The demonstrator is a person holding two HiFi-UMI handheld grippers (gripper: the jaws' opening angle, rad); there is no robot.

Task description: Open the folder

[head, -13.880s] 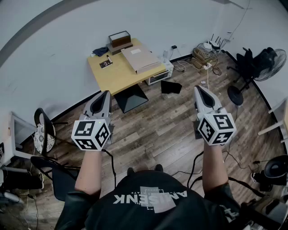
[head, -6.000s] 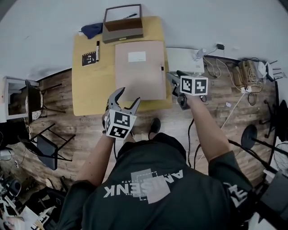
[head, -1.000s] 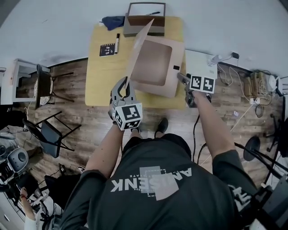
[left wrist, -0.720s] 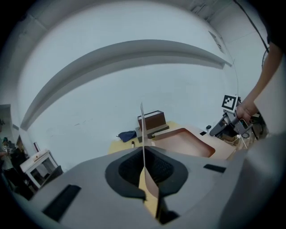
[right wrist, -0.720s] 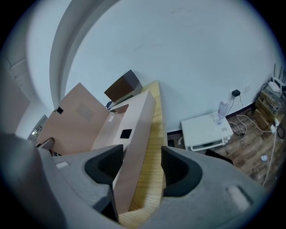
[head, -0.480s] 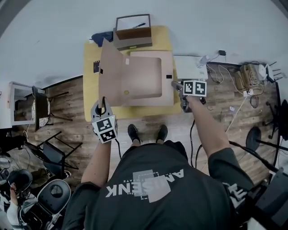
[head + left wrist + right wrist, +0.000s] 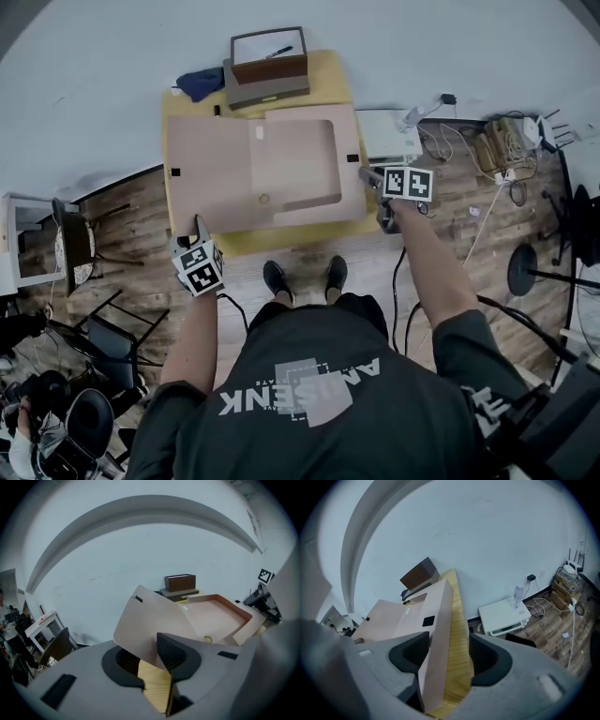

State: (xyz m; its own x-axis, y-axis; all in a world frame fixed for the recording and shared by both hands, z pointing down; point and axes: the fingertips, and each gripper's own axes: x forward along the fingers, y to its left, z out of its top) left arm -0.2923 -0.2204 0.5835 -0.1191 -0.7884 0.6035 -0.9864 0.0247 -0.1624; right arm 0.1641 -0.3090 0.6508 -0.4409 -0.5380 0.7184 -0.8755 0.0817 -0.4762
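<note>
The pinkish-brown box folder (image 7: 309, 164) lies open on the yellow table (image 7: 281, 239). Its lid (image 7: 211, 173) is laid out flat to the left of the tray. My left gripper (image 7: 197, 227) is at the lid's near left corner. In the left gripper view the lid (image 7: 150, 620) reaches in between the jaws of my left gripper (image 7: 150, 660), which have just been opening and no longer pinch it. My right gripper (image 7: 367, 175) is at the tray's right side. Its jaws straddle the side wall (image 7: 438, 625), open, with bare wood showing beside the right pad.
A brown open box (image 7: 270, 58) with a pen in it and a blue cloth (image 7: 200, 82) sit at the table's back. A white device (image 7: 389, 134) and cables (image 7: 497, 141) lie on the floor to the right. Chairs (image 7: 84, 253) stand at the left.
The lid swung from upright over to the left and now lies flat. My left gripper went left and down with it and its jaws parted. My right gripper stayed put.
</note>
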